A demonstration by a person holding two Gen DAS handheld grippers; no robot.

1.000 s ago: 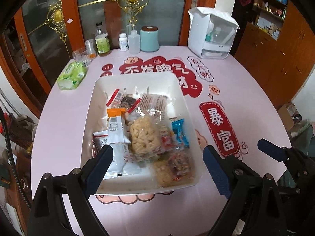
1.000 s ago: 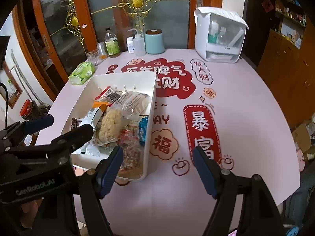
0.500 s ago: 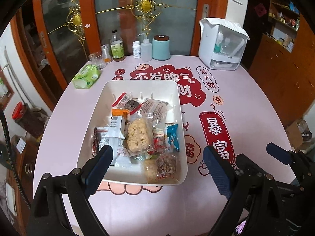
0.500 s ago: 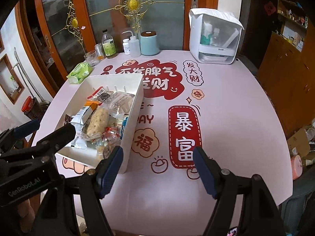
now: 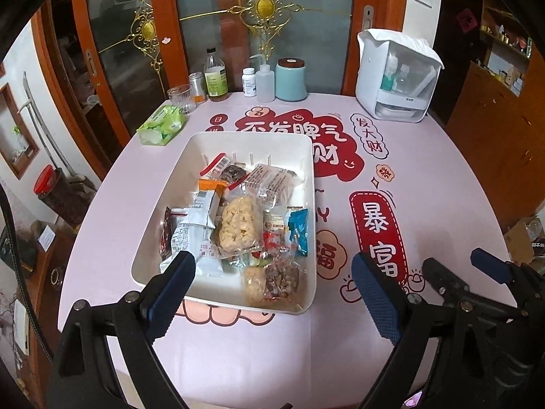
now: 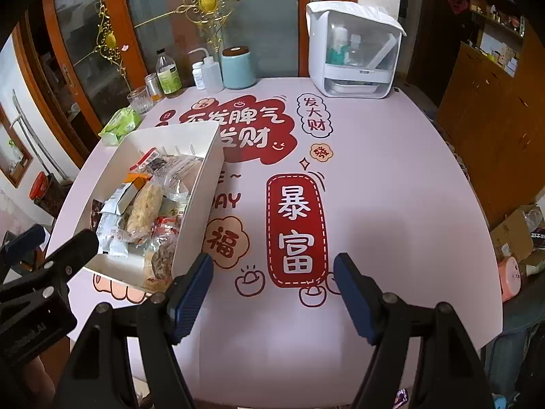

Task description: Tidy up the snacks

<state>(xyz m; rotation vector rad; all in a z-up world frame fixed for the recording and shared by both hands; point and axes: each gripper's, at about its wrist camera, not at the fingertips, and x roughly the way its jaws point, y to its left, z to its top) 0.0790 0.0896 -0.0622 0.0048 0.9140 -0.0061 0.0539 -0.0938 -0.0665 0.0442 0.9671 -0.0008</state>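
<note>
Left wrist: left gripper (image 5: 272, 279) spread wide, empty, over the near rim of the snack-filled tray (image 5: 308, 286) mid-table, snacks seemingly all in; right wrist: right gripper (image 6: 272, 289) apart, empty, beside tray (image 6: 201, 201), next probably withdrawal.

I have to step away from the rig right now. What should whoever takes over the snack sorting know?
Left gripper: open, empty, poised above the near end of the white bin.
Right gripper: open, empty, over bare tablecloth to the right of the bin.
Snacks: all piled loose in the bin, among them a puffed rice bar, a blue packet and a white pouch.
Done: nothing visibly sorted.
Left: take the snacks out and arrange them.
</note>
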